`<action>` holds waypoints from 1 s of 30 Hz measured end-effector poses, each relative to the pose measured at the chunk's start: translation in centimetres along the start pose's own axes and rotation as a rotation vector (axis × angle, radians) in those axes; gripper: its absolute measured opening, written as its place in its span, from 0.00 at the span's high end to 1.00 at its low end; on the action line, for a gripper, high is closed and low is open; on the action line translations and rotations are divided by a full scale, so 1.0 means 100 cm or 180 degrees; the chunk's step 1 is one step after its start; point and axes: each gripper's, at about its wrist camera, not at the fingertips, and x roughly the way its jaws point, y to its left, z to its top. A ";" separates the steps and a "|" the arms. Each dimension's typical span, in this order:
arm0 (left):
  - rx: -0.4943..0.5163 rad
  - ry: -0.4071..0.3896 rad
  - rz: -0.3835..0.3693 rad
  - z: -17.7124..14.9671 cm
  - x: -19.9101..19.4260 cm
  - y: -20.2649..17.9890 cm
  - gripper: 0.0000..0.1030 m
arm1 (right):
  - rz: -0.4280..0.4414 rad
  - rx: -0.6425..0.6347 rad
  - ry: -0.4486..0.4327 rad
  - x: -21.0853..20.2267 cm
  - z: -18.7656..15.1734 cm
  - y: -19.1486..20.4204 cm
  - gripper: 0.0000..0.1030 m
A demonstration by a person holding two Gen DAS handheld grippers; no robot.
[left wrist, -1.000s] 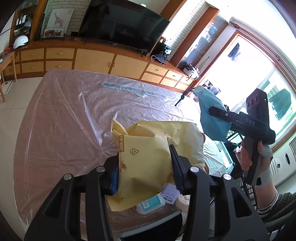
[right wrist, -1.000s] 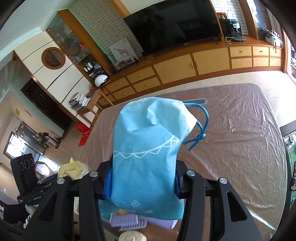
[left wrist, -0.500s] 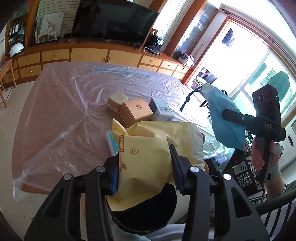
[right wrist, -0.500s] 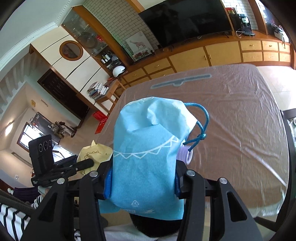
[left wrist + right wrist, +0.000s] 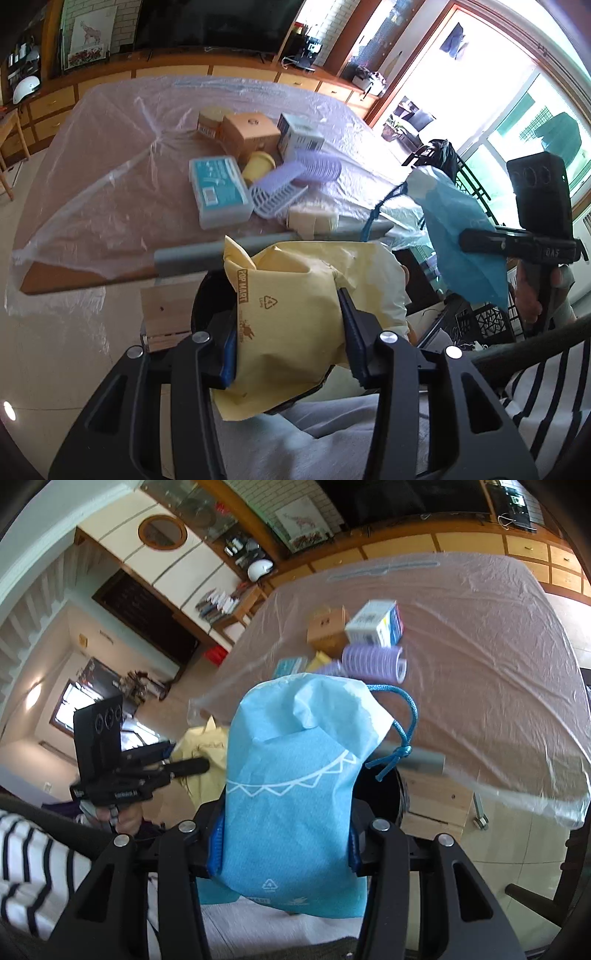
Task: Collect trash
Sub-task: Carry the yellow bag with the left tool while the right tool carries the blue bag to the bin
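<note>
2 bags are held off the table's near edge: the left gripper [image 5: 290, 343] pinches 1 yellow bag [image 5: 291, 314], the right gripper [image 5: 284, 834] pinches 1 blue bag [image 5: 291, 794]. On the plastic-covered table [image 5: 92, 192] lie 3 boxes, 1 teal case [image 5: 218, 190] and 1 purple roller [image 5: 373, 662], bunched together.

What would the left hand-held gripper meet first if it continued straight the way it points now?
Probably the grey table edge, seen just past the yellow bag that the left hand-held gripper holds. A black bin sits below the bag, so depth is uncertain; it might pass over that first.
</note>
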 end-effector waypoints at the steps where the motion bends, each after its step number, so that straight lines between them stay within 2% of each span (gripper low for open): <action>1: -0.0012 0.0026 0.0013 -0.003 0.002 0.000 0.55 | -0.0009 -0.0014 0.0067 0.004 -0.006 0.001 0.54; 4: -0.0023 0.0098 0.0062 -0.012 0.008 0.002 0.55 | -0.0034 0.0004 0.0222 0.018 -0.022 -0.002 0.54; 14: -0.0042 0.0298 0.0319 -0.034 0.040 0.011 0.55 | -0.0285 0.0072 0.0547 0.066 -0.041 -0.018 0.54; 22: -0.0006 0.0450 0.0505 -0.042 0.070 0.017 0.55 | -0.0490 0.0148 0.0610 0.094 -0.043 -0.030 0.54; 30: 0.0126 0.0545 0.0598 -0.041 0.095 0.017 0.55 | -0.0544 0.0205 0.0684 0.123 -0.042 -0.039 0.54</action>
